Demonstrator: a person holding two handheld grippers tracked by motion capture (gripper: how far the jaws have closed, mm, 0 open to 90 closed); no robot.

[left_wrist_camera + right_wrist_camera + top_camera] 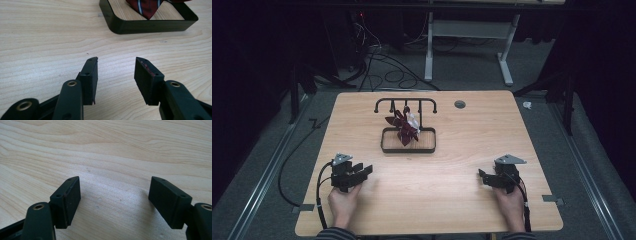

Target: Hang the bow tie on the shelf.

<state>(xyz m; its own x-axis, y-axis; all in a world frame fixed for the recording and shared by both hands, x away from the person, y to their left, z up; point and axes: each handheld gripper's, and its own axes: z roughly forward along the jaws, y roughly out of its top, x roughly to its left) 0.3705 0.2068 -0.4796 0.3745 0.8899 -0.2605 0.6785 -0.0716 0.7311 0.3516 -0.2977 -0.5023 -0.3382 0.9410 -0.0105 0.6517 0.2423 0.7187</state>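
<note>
Both of my grippers rest low on the wooden bench [462,150], one at each near corner, each held in one of my hands. My left gripper [363,170] has its jaws parted with a clear gap between the pads; bare wood shows through that gap and nothing is gripped. In the left gripper view the same gripper [116,68] points toward the black tray [150,25], which lies ahead of the jaws and slightly to their right, well apart from the tips. A dark red tie [147,7] with pale stripes hangs into the tray, its pointed end just above the tray's wooden floor. In the high view the tie [404,127] is bundled with a pale piece of cloth [412,119] and draped from a black hook rack [406,104] that rises from the far side of the tray [408,149] — the whole stand sits beyond and between my two pairs of jaws, nearer the left pair. My right gripper [482,176] is also open — in the right gripper view [115,185] its pads stand wide apart over bare bench, holding nothing. A small round grommet [460,104] sits in the bench beyond the stand.
</note>
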